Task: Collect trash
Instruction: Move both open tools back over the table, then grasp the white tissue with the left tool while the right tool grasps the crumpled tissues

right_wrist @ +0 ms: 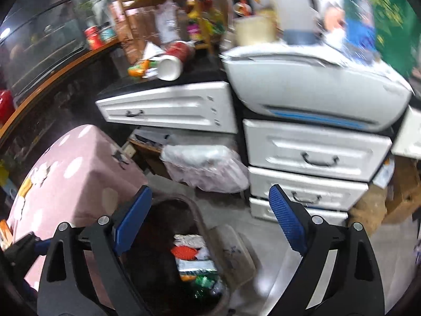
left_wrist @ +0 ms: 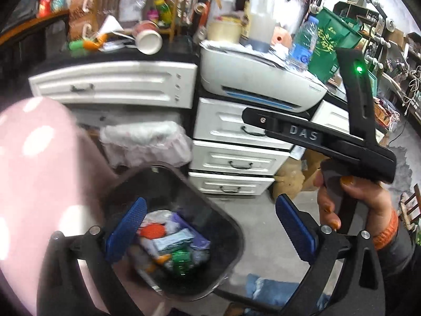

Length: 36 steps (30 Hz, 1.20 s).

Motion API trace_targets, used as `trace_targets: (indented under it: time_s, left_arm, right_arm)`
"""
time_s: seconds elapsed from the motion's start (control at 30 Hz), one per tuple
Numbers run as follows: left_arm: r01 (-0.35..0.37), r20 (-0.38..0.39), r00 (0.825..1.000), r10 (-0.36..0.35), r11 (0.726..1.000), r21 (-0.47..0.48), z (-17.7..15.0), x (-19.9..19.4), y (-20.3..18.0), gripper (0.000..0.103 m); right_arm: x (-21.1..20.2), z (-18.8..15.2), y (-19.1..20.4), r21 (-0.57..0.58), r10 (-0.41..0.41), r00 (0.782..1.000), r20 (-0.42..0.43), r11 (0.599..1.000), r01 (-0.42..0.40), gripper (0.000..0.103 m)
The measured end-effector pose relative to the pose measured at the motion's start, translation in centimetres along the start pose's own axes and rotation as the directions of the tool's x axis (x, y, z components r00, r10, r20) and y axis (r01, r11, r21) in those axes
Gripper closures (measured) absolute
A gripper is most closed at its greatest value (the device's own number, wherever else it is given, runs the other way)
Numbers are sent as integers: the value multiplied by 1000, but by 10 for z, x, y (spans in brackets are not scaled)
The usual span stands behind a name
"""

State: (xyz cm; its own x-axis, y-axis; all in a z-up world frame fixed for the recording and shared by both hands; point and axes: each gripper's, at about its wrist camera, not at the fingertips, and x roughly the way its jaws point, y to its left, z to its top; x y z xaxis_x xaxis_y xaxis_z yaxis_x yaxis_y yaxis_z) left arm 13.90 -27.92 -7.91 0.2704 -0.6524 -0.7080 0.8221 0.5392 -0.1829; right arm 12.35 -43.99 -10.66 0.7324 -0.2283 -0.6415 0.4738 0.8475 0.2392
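Hovering over 1 dark bin [left_wrist: 226, 226] of trash [left_wrist: 171, 247], 2 hand-held grippers, left [left_wrist: 210, 226] and right [right_wrist: 210, 218], gape empty

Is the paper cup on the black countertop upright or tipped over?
Tipped: the cup lies on its side, its open mouth facing the camera.

"DAS" in raised letters on the right tool [left_wrist: 305, 132]; green bag's [left_wrist: 332, 41] print seems illegible.
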Motion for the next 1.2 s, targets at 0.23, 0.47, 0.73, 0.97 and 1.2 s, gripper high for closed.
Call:
trace_targets:
  time_s: [0.23, 0.47, 0.73, 0.97, 1.2]
  left_arm:
    - [-158, 76, 984, 160, 987, -29, -14, -74, 64, 6]
    - [-331, 57, 939, 339, 936, -124, -48, -127, 153, 6]
    - [-584, -43, 804, 593, 774, -244, -85, -176, 270, 6]
    - [-647, -138, 740, 658, 641, -413, -101, -191, 360, 6]
    - [-681, -235, 709, 665, 559, -473, -107, -181, 415, 6]
  right_arm:
    - [-3, 9, 106, -130, 116, 993, 13, 985, -114, 13]
    - [8, -3, 226, -285, 262, 963, -68, 920, -270, 13]
    - [35, -23, 348, -385, 396, 894, -210, 807, -448, 13]
    - [60, -33, 410, -416, 410, 859, -307, 753, -509, 13]
    - [80, -34, 433, -406, 404, 849, -341, 752, -520, 13]
